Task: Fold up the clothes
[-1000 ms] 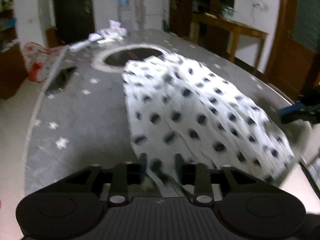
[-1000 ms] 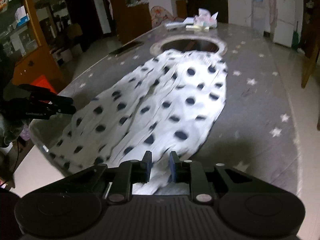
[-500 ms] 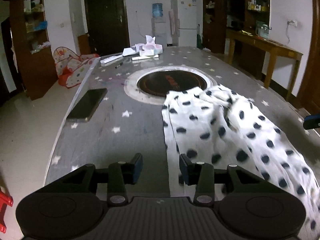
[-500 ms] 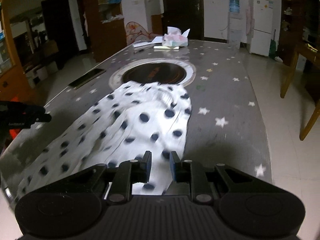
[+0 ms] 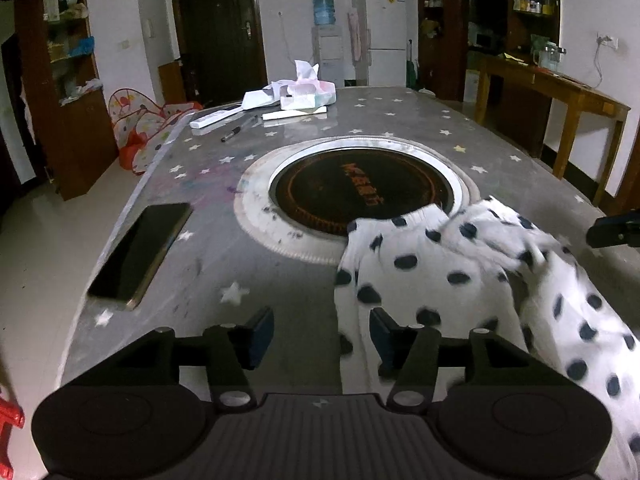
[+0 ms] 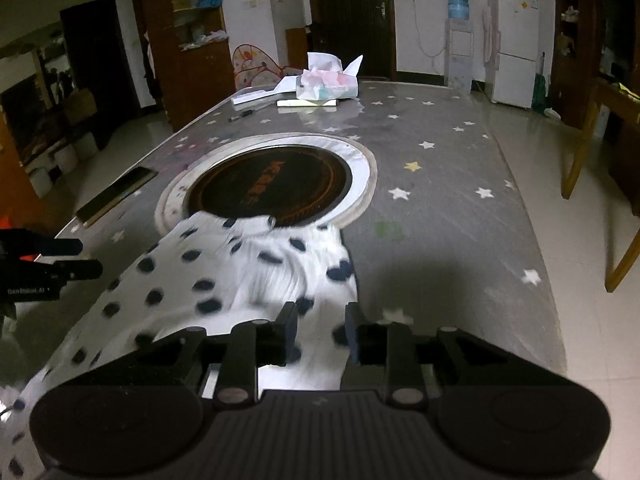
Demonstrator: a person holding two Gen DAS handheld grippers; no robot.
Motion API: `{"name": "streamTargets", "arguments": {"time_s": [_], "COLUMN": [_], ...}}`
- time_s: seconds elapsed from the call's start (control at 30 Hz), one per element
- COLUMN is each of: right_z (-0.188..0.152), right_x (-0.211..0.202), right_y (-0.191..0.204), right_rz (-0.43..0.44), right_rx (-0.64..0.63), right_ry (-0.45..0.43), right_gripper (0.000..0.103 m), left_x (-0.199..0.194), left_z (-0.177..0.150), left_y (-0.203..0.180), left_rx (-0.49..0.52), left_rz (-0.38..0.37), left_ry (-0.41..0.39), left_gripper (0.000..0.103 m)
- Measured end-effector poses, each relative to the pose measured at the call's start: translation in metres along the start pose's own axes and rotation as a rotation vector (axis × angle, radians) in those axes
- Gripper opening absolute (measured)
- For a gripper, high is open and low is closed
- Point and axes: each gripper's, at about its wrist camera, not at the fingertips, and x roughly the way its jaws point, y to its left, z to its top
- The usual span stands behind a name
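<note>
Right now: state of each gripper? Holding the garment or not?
Left gripper: open, holding nothing.
Right gripper: open, polka-dot garment beneath it, not gripped.

both views ride low at the near end of the table [image 5: 208, 264], facing its far end. the left wrist view sits toward the left edge, the right wrist view toward the right edge. they share the round inset burner [image 5: 362, 196] [image 6: 268, 188], the spotted garment [image 5: 460, 276] [image 6: 224, 272] and the tissue box [image 5: 308, 94] [image 6: 328, 86].

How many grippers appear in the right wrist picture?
2: the right gripper at the bottom, open above the polka-dot garment; the left gripper at the left edge, open.
</note>
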Motion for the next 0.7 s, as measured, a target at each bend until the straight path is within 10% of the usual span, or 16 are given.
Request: {"name": "streamTargets", "arguments": {"time_s": [0.5,0.63,0.7], "right_z": [0.029,0.03,0.03], "right_x": [0.088,0.096,0.097], "right_y": [-0.011,-0.012,-0.012], "right_rz": [0.039,0.041,0.034], "right_rx": [0.002,-0.004,-0.011], "right_ry": [0.041,0.044,0.041], "right_gripper": [0.033,0.031,0.008], "left_x": [0.079,0.084,0.084], "left_z": [0.026,0.027,0.029], "left_y": [-0.019,-0.024,-0.027], "left_rx": [0.012,0.039,0.045], "left_rz": [-0.046,-0.081,-0.087], "left_ry": [0.02,0.004,0.002], "left_gripper": [0.062,0.029,0.009]}}
